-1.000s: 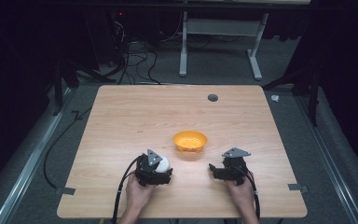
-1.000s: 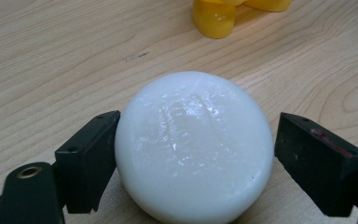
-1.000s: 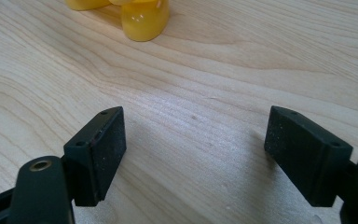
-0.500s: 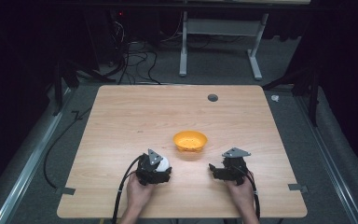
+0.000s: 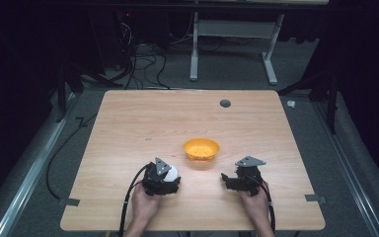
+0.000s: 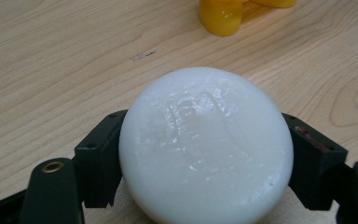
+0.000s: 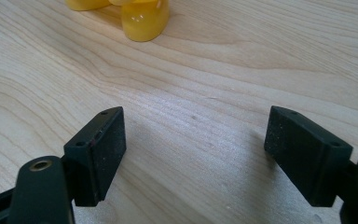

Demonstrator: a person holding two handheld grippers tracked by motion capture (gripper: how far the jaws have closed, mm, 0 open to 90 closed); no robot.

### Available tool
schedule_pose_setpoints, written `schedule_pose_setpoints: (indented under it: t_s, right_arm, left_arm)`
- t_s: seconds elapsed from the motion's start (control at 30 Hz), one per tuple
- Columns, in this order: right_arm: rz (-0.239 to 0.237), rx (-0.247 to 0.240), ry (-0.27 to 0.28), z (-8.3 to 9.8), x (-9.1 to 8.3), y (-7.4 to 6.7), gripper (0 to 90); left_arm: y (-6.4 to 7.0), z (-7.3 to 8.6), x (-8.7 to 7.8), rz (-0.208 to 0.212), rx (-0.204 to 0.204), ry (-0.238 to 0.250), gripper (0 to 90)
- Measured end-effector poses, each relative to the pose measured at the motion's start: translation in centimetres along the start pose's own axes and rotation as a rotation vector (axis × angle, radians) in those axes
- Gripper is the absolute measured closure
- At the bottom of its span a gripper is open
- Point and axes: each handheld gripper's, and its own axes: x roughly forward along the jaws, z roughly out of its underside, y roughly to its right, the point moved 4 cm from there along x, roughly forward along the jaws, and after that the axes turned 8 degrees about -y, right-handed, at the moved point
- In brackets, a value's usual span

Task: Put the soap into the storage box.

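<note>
A smooth white ball sits between the two black jaws of my left gripper, which is shut on it near the table's front edge; the ball looks like a small white dot from above. An orange bowl stands on the wooden table, just beyond and between both grippers. Its yellow foot appears at the top of the left gripper view and again as a yellow foot in the right gripper view. My right gripper rests right of the bowl, open, jaws wide apart over bare wood.
A dark round hole lies near the table's far edge. Grey tape tabs mark the front corners. Beyond the table stand a white frame and loose cables on the floor.
</note>
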Motion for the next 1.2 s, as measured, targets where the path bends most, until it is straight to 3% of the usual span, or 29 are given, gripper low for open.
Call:
schedule_pose_setpoints:
  t_s: [0.2, 0.73, 1.03, 1.2]
  right_arm:
    - [-0.002, 0.001, -0.001, 0.0, 0.0, 0.0, 21.5]
    - [0.003, -0.004, 0.0, 0.0, 0.0, 0.0, 21.5]
    - [0.001, -0.002, 0.0, 0.0, 0.0, 0.0, 21.5]
    - [-0.001, 0.0, -0.001, 0.0, 0.0, 0.0, 21.5]
  left_arm:
    - [0.0, -0.1, -0.6, 0.021, -0.002, 0.005, 24.7]
    - [1.0, -1.8, -3.0, 0.081, 0.049, 0.041, 24.7]
    - [1.4, -2.8, -3.3, 0.096, 0.083, 0.031, 24.7]
    - [1.4, -3.2, -3.3, 0.105, 0.081, 0.034, 24.7]
